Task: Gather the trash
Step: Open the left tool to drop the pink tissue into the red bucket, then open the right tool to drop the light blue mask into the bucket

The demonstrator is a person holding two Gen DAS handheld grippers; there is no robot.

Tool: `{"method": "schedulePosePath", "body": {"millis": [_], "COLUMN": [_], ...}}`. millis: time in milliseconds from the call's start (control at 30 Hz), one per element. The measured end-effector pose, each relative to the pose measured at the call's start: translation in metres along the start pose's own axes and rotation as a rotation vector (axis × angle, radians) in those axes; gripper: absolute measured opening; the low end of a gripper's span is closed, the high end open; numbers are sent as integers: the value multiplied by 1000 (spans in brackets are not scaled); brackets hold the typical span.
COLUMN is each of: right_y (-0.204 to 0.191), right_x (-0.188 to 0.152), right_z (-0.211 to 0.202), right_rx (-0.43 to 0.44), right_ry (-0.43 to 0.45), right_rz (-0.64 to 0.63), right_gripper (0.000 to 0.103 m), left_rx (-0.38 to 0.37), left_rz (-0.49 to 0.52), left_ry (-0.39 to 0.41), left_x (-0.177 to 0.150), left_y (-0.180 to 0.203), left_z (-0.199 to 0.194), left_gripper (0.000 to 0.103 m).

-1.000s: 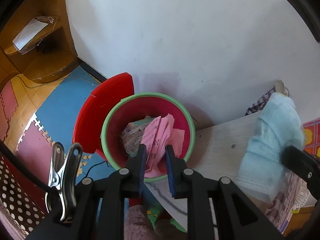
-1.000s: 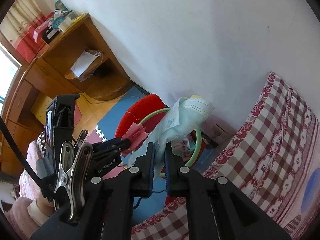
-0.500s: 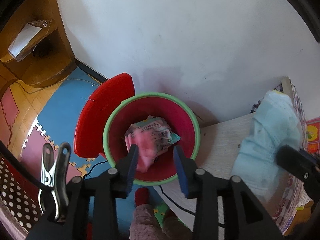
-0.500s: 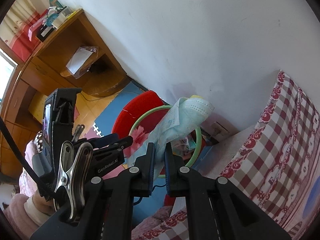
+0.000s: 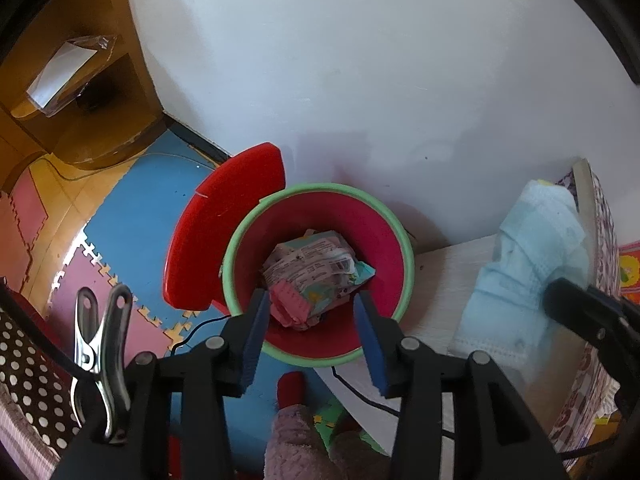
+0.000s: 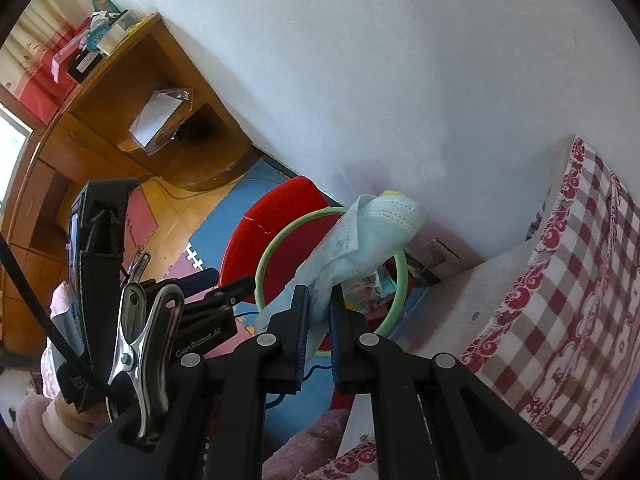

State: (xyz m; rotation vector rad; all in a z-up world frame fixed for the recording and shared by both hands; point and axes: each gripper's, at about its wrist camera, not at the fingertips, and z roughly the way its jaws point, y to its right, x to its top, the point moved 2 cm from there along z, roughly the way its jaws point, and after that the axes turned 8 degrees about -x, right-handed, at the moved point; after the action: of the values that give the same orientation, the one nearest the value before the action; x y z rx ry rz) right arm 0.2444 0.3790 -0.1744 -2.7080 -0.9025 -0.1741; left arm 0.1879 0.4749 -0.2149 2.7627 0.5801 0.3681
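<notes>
My left gripper [image 5: 310,330] hangs with jaws apart over the round, green-rimmed red bin [image 5: 394,236], where crumpled pink paper [image 5: 290,306] lies on printed wrappers. My right gripper [image 6: 318,334] pinches a pleated blue mask [image 6: 360,248] beside the bin.

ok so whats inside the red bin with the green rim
Inside the red bin with the green rim: a crumpled printed plastic wrapper with a barcode, and a pink paper scrap beside it. These cover the bin's bottom and anything beneath them.
</notes>
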Motion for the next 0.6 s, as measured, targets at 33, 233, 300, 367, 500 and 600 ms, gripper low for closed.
{"method": "schedulePosePath", "body": {"millis": [33,233,300,367,500,600], "right_y": [-1,-3,-5,-6,-8,-8], "right_x": [0,-1,-1,-2,-4,-5], "right_z": [0,3,3,4,2,-1], "right_rx": [-1,-14,-24,-13,-14,-11], "right_ry": [4,12,10,6,6,8], "right_rz": [-6,-27,-29,-23,-20,-11], "right_gripper": [13,30,31,31,31,31], "left_rx": [0,6,8,9,6,6], "left_rz": [-3,-19,-18,-21,-30,-25], "left_ry": [1,9,8,7,9,12], "left_x": [0,-5,-6,-7,-9,-10], "left_y": [-1,-6,-6,-7,-8,-7], "left_z": [-1,-7,-8,-9,-12,-15], "left_gripper": [46,50,50,51,51,51]}}
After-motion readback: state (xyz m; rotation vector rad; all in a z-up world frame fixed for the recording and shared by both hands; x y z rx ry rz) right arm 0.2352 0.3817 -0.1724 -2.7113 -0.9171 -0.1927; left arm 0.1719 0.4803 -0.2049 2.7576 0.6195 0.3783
